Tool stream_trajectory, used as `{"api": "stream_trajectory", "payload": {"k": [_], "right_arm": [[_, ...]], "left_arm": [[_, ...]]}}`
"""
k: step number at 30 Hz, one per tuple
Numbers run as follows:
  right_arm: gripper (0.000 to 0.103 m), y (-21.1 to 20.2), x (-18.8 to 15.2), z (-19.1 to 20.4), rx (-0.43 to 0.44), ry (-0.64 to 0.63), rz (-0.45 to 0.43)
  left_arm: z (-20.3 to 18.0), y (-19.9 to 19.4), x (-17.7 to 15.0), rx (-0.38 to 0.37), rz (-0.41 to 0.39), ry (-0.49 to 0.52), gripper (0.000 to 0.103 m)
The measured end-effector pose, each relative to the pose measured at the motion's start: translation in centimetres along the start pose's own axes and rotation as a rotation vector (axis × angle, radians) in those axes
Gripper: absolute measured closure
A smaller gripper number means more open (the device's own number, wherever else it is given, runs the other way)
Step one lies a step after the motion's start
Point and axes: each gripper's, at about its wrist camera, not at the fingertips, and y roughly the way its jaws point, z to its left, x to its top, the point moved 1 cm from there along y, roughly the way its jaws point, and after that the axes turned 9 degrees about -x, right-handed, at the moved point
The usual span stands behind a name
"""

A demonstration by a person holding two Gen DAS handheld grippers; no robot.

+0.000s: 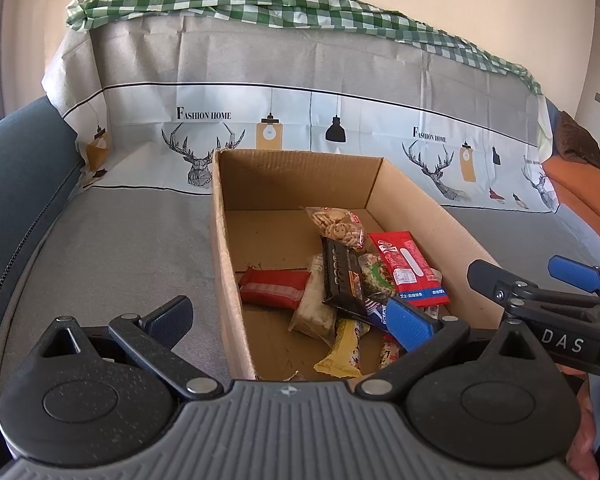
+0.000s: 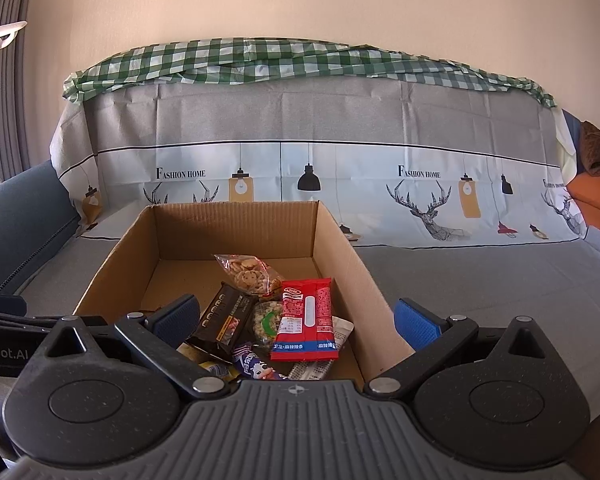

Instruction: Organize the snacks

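An open cardboard box (image 1: 220,240) (image 2: 340,240) sits on a cloth-covered sofa seat and holds several snack packs. Among them are a clear cookie bag (image 1: 336,226) (image 2: 246,272), a red packet (image 1: 410,270) (image 2: 306,316), a black packet (image 1: 342,276) (image 2: 222,322), a red striped pack (image 1: 274,288), a white pack (image 1: 314,300) and a yellow pack (image 1: 342,350). My left gripper (image 1: 290,320) hangs open over the box's near left wall, holding nothing. My right gripper (image 2: 298,320) (image 1: 532,276) is open and empty too, straddling the box's near right wall.
The grey cloth (image 2: 480,280) with deer and lamp prints covers the seat and backrest. A green checked cloth (image 2: 260,60) lies along the top. A blue sofa arm (image 1: 16,184) rises at the left, an orange cushion (image 1: 580,192) lies at the right. A hand (image 1: 596,432) holds the right gripper.
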Motion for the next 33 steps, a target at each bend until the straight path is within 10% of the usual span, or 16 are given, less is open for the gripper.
{"api": "stream_trajectory", "payload": {"k": [33], "right_arm": [[0.001, 0.07, 0.03, 0.1, -0.003, -0.008, 0.002]], "left_arm": [[0.52, 0.3, -0.07, -0.004, 0.017, -0.016, 0.0]]}}
